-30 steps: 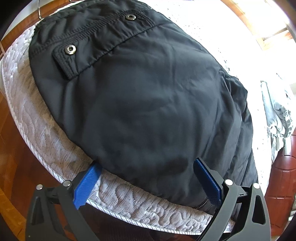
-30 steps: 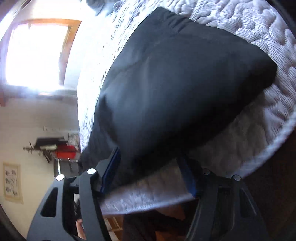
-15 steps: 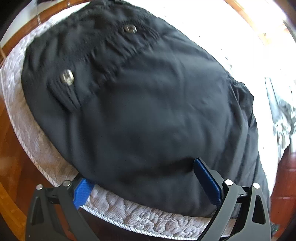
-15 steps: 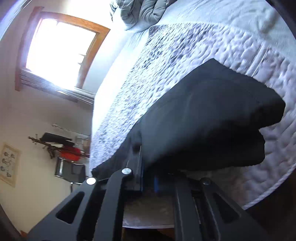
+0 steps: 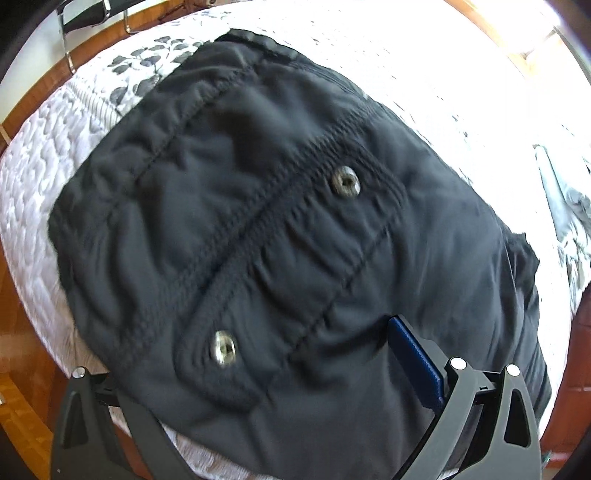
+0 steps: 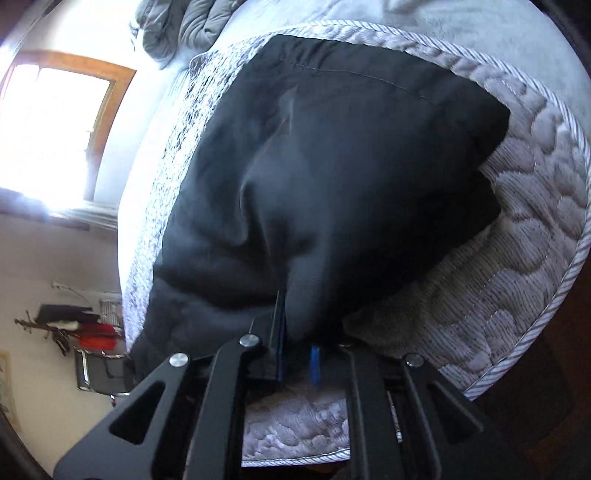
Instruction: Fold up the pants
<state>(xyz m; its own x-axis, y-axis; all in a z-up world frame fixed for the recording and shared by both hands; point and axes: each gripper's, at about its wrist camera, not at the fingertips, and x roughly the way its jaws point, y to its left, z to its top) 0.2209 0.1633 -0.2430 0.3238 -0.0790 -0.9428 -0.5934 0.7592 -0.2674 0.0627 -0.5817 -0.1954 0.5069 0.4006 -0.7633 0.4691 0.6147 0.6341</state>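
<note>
Black pants (image 5: 295, 240) lie on a quilted white bed (image 5: 33, 173), waistband and two metal snaps (image 5: 345, 185) facing me in the left wrist view. My left gripper (image 5: 258, 369) is wide open over the waistband; the cloth covers its left finger and only the right blue pad (image 5: 413, 358) shows. In the right wrist view the pants (image 6: 351, 166) form a dark folded bundle near the bed's corner. My right gripper (image 6: 297, 354) is shut on a pinch of the black cloth at the near edge.
The wooden floor (image 5: 14, 387) runs along the bed's edge. A grey duvet (image 6: 177, 26) is bunched at the far end. A bright window (image 6: 51, 129) and a chair with red items (image 6: 96, 354) stand beyond the bed.
My right gripper closed on the pants' edge and lifted the cloth. My left gripper moved forward over the waistband, which now lies between its open fingers.
</note>
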